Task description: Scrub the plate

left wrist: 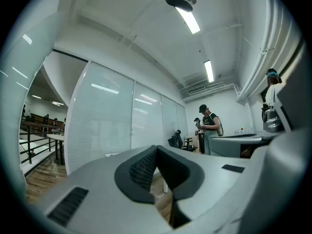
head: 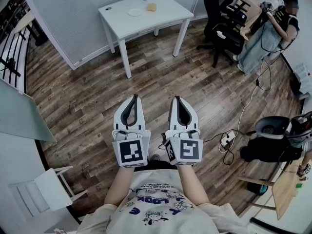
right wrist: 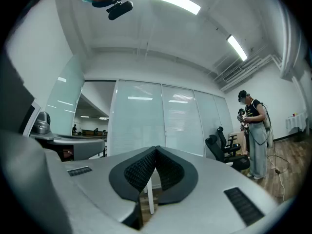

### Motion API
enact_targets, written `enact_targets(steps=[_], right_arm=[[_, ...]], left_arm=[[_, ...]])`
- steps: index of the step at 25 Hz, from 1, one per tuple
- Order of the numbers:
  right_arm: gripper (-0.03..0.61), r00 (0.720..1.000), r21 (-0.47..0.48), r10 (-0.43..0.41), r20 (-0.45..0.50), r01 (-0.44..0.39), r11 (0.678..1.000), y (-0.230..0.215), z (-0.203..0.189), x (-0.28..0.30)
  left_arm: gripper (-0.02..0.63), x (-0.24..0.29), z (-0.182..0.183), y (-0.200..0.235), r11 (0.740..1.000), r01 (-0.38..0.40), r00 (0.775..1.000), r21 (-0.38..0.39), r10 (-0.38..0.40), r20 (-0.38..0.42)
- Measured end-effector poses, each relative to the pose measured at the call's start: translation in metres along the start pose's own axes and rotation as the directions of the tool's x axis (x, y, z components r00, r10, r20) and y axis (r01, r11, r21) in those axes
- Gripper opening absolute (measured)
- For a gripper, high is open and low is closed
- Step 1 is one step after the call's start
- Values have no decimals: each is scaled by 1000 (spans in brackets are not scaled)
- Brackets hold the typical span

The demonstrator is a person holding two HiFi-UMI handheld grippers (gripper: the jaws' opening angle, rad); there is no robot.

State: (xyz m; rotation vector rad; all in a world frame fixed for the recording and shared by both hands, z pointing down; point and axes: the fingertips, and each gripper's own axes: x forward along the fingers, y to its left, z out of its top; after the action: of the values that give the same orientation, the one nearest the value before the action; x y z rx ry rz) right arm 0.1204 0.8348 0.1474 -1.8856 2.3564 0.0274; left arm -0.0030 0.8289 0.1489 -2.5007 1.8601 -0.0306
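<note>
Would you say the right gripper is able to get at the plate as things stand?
Probably not: the plate sits on the table, far across the floor from the right gripper. Nothing seems to block walking up.

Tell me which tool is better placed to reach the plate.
Left, marginally. The left tool and right tool are shut, empty, side by side, far from the white rectangular table; the small white round plate lies ahead of the left tool, the tan block between them.
</note>
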Motion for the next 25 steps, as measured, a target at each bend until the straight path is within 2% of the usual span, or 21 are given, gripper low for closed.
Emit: enact_targets(steps=[12, 19, 25], right_arm=[[18, 1000, 13, -5, 2, 4, 1000, -12, 0, -1], [18, 999, 24, -23, -22, 24, 999, -40, -7, 1], [18, 998, 26, 14, -54, -12, 1000, -61, -15, -2]], left_arm=[[26, 5, -4, -5, 1000, 5, 1000, 0, -5, -13], [26, 16, -6, -13, 1000, -19, 1000, 3, 19, -10], [26, 22, -13, -21, 998, -60, 998, 4, 60, -31]])
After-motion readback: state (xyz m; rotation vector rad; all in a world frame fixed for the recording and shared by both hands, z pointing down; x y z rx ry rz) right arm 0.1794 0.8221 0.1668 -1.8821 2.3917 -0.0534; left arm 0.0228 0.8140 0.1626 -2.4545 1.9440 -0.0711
